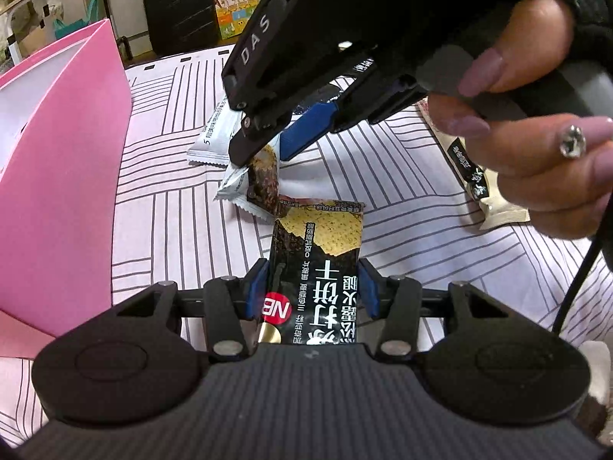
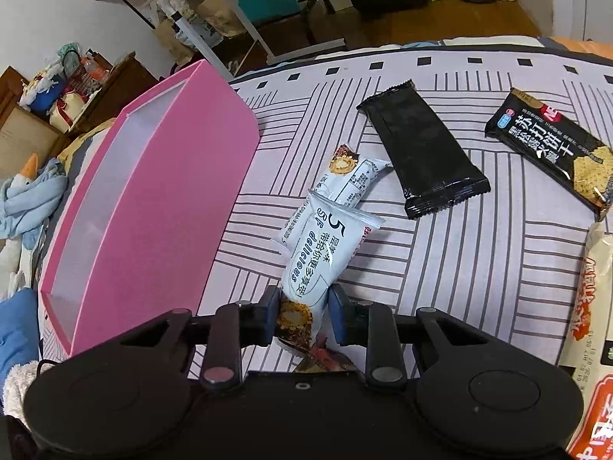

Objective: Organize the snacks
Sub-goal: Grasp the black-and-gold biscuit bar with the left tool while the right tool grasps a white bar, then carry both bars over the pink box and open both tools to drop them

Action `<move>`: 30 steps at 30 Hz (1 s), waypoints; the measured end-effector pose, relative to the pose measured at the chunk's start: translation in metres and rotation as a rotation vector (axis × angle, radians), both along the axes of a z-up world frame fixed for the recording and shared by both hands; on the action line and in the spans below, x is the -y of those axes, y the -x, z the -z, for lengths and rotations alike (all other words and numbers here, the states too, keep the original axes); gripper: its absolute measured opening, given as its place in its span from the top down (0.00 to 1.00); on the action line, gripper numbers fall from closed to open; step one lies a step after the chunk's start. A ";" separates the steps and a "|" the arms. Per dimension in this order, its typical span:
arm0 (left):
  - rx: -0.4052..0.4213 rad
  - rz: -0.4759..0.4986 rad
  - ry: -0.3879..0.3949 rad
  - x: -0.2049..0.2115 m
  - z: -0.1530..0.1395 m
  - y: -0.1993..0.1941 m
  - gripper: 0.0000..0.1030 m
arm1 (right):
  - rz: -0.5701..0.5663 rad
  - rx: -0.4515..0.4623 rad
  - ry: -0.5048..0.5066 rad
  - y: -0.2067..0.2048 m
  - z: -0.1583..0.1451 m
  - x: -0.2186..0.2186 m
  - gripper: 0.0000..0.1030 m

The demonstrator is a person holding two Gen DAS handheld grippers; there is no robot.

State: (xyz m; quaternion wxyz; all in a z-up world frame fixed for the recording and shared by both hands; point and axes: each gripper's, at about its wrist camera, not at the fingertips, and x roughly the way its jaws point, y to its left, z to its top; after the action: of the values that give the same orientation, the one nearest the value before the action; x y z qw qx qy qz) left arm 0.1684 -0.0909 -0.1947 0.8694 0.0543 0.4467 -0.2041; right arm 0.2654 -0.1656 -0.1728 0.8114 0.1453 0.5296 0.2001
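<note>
My left gripper [image 1: 312,287] is shut on a black cracker packet [image 1: 318,237] with white lettering; its blue pads press on the packet's two long edges. Just beyond, my right gripper [image 1: 264,153] reaches down from the upper right. In the right wrist view my right gripper [image 2: 304,306] is shut on the near end of a white snack packet [image 2: 322,245], which lies over a second white packet [image 2: 356,176]. The held white packet [image 1: 233,184] also shows in the left wrist view. The left gripper is not in the right wrist view.
An open pink box [image 2: 161,230] stands to the left on the striped bed cover [image 2: 479,268]. A plain black packet [image 2: 425,153], another black cracker packet [image 2: 548,145] and beige packets [image 2: 597,287] lie to the right. A person's hand [image 1: 536,161] holds the right gripper.
</note>
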 end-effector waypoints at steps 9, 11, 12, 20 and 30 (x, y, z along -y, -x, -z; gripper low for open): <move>-0.052 -0.009 0.012 -0.008 -0.001 -0.002 0.54 | 0.003 0.045 0.028 0.017 -0.025 0.018 0.70; -0.060 -0.018 0.016 -0.011 -0.002 -0.002 0.54 | 0.004 0.052 0.046 0.020 -0.027 0.021 0.70; -0.063 -0.023 0.019 -0.013 -0.003 -0.003 0.54 | 0.006 0.054 0.057 0.022 -0.029 0.023 0.70; -0.101 -0.038 0.000 -0.023 -0.015 0.006 0.54 | -0.025 0.031 0.137 0.047 -0.035 0.019 0.73; -0.123 -0.048 0.013 -0.044 -0.028 0.026 0.54 | -0.108 0.037 0.230 0.072 -0.032 0.006 0.82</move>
State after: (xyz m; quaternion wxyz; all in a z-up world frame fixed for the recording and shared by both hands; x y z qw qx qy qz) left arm 0.1423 -0.0467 -0.1669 0.8454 0.0253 0.4990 -0.1890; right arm 0.1935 -0.1721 -0.1410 0.8204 0.0188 0.5410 0.1842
